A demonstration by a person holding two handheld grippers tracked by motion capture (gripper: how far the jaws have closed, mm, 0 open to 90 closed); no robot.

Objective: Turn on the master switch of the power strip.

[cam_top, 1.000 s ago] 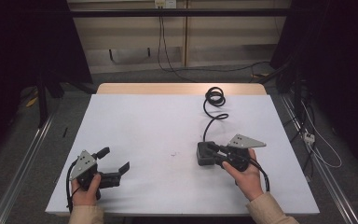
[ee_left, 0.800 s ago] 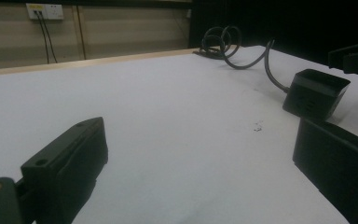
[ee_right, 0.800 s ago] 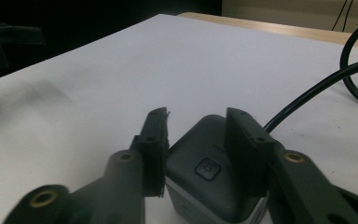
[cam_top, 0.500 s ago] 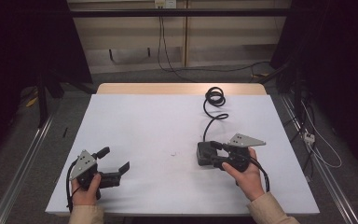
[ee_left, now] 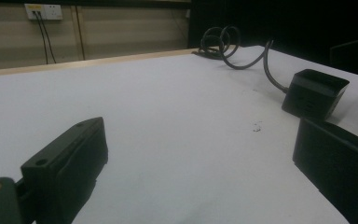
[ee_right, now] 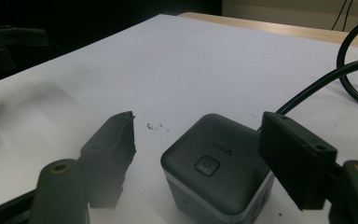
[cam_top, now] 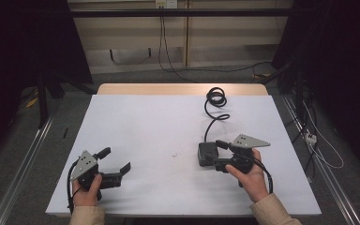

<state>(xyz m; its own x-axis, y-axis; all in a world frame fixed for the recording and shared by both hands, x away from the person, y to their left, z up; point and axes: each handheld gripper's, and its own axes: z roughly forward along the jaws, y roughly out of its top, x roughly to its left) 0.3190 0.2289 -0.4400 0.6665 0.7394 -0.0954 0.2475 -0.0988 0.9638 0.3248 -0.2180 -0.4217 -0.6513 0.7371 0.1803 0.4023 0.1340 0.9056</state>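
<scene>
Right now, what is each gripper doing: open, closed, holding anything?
Left gripper: open, holding nothing, low over the table.
Right gripper: open, fingers on either side of the black cube, not closed on it.

1. The table [cam_top: 168,122] has a white top with a bare wooden strip [cam_top: 178,89] along its far edge.
2. Behind it runs a beige panelled wall [cam_top: 136,33] with a white socket plate [cam_top: 165,3] near the top; dark cables [cam_top: 161,42] hang from the plate down to the floor.
3. The grey floor [cam_top: 23,154] carries metal rails [cam_top: 14,178] on both sides of the table.
4. Dark curtains [cam_top: 23,42] close off the left and right sides.
</scene>
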